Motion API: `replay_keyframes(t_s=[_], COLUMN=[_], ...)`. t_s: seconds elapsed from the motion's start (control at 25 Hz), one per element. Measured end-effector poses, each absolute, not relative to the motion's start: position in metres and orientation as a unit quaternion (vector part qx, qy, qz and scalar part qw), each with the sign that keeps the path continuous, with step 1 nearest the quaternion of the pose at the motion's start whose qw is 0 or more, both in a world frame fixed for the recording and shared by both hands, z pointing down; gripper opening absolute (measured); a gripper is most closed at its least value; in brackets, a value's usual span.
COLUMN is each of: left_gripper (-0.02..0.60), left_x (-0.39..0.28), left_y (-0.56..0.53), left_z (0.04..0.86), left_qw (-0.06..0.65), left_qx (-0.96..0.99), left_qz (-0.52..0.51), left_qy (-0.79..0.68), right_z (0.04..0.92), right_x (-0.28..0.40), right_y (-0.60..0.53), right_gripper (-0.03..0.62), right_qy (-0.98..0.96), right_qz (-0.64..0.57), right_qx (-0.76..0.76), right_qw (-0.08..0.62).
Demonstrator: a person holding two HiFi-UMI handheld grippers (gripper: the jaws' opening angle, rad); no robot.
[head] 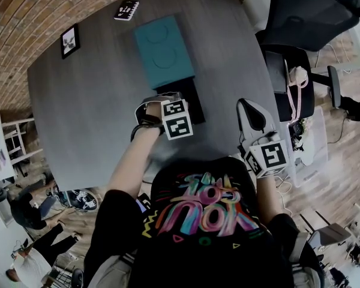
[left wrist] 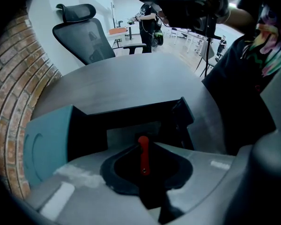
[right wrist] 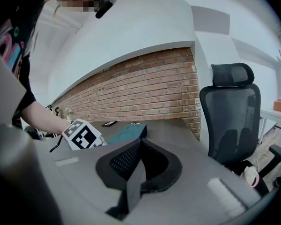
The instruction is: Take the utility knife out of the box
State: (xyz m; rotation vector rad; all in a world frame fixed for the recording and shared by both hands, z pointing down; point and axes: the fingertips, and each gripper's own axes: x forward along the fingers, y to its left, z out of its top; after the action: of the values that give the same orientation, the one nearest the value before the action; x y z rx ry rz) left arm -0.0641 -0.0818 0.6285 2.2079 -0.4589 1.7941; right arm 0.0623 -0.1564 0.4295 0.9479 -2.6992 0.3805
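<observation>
A black box [head: 191,101] lies open on the dark grey table [head: 96,113], next to its teal lid [head: 164,50]. My left gripper [head: 166,99] points steeply down into the box. In the left gripper view its jaws [left wrist: 143,142] are closed on a slim red part of the utility knife [left wrist: 143,156], which stands up between the pads in front of the black box wall [left wrist: 131,111]; the rest of the knife is hidden. My right gripper [head: 247,110] hangs shut and empty over the table's right edge, its tips [right wrist: 139,142] touching.
A small framed picture [head: 70,41] and a dark patterned card [head: 126,9] lie at the table's far side. A black office chair [head: 312,17] stands at the right, beyond the table edge. A brick wall [right wrist: 145,88] runs behind the table.
</observation>
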Motion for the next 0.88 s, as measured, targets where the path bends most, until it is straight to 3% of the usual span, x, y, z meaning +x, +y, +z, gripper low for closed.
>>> replay_keyframes(t_s=[0.48,0.88], left_gripper=[0.055,0.055], left_x=[-0.063,-0.081], left_y=[-0.091,-0.111], left_z=[0.601,0.548], left_qw=[0.115,0.077], left_qx=[0.760,0.762], left_qz=[0.611,0.568], left_qy=[-0.191,-0.303], right_z=[0.420,0.416], right_x=[0.069,0.038], right_y=[-0.161,-0.158], right_gripper=[-0.002,-0.002], right_qy=[-0.931,-0.951], right_qz=[0.123,0.109], right_qx=[0.320,0.260], right_qw=[0.123,0.126])
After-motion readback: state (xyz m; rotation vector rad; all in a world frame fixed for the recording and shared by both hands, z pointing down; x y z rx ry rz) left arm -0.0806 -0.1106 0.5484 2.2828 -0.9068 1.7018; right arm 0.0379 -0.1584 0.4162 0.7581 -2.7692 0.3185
